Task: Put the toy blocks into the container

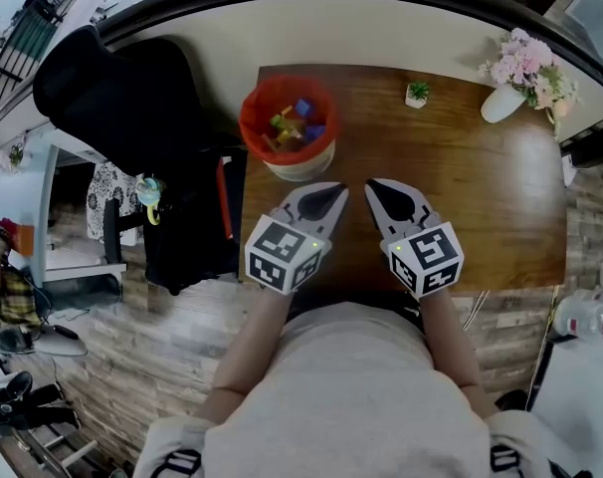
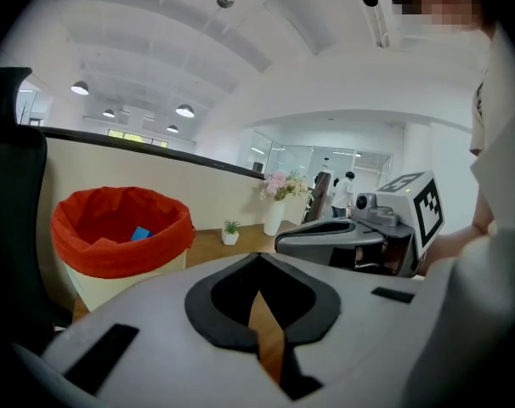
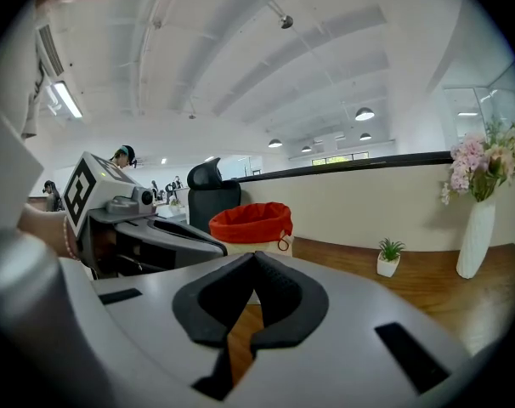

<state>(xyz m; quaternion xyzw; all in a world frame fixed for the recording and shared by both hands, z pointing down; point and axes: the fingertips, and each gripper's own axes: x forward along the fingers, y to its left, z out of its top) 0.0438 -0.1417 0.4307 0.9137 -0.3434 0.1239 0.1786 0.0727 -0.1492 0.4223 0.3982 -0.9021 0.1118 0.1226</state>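
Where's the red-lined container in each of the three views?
Head view: container sits upper left of centre.
Left gripper view: container is on the left side, at mid-height.
Right gripper view: container is just left of centre, farther off.
Shared landmark: the small potted plant, to the container's right in all three.

I see a wooden table [image 1: 481, 187] with a small potted plant [image 1: 417, 94] near its far edge and a white vase [image 1: 502, 104] of pink flowers [image 1: 530, 63] at its far right corner. A black chair [image 1: 122, 98] stands beside its left side.
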